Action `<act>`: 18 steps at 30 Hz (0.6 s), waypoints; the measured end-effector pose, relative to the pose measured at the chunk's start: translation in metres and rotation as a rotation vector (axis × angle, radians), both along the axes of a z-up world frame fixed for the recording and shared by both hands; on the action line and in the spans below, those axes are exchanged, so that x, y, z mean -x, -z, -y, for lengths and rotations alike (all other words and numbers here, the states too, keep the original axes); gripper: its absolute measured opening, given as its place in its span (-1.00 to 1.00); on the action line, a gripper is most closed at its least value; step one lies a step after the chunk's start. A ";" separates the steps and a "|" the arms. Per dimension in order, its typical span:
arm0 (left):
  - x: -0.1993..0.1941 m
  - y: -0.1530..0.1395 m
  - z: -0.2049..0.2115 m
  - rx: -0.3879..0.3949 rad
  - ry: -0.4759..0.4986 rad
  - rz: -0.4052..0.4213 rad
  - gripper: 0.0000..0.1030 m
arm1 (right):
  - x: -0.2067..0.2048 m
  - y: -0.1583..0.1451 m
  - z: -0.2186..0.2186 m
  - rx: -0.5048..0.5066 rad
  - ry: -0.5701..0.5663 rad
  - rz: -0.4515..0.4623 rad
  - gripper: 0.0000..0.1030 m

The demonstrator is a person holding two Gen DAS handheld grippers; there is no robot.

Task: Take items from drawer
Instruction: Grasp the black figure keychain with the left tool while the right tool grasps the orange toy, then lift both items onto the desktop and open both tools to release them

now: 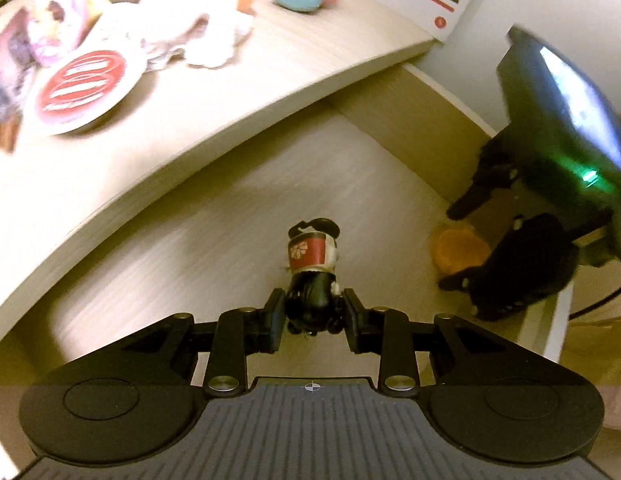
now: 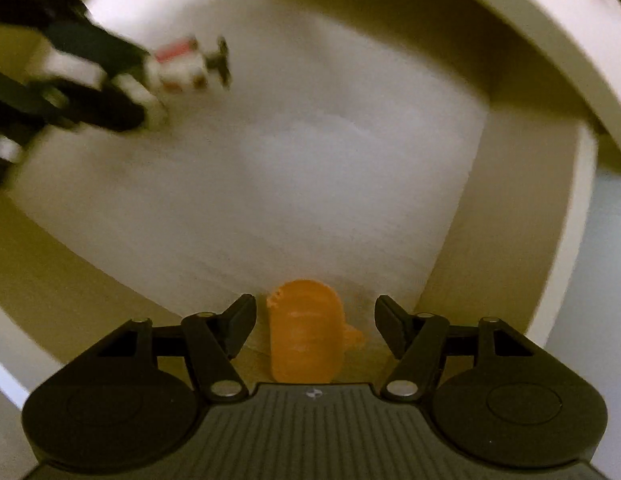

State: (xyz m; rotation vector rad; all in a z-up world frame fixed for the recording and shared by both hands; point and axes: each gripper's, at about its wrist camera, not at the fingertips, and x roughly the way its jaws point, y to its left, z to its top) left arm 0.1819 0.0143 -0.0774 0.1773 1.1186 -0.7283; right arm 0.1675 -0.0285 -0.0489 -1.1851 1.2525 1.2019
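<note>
The drawer [image 1: 214,216] stood pulled open under the desktop, its pale wood-grain floor mostly bare. A small figurine [image 1: 312,276], black with a red-and-white band bearing a white flower mark, was raised above that floor. An orange plastic piece [image 2: 306,334], rounded and ridged, lay flat near the drawer's corner wall.

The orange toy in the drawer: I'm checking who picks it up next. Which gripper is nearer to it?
Right. The right gripper hangs over the orange toy, fingers open on either side of it. The left gripper is off to the side, shut on a small figure.
</note>
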 end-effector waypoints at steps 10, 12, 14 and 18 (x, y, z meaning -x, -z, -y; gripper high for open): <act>0.026 0.001 -0.012 0.005 -0.063 -0.041 -0.35 | 0.008 -0.030 -0.002 -0.083 0.025 -0.017 -0.19; 0.032 0.003 -0.012 -0.003 -0.058 -0.053 -0.35 | 0.009 -0.045 0.001 -0.132 0.066 -0.061 -0.19; 0.037 0.001 -0.020 -0.007 -0.059 -0.058 -0.35 | 0.017 -0.058 0.005 -0.185 0.094 -0.099 -0.19; 0.035 -0.032 -0.028 0.031 -0.092 0.007 -0.35 | 0.013 -0.087 0.006 -0.308 0.139 -0.171 -0.19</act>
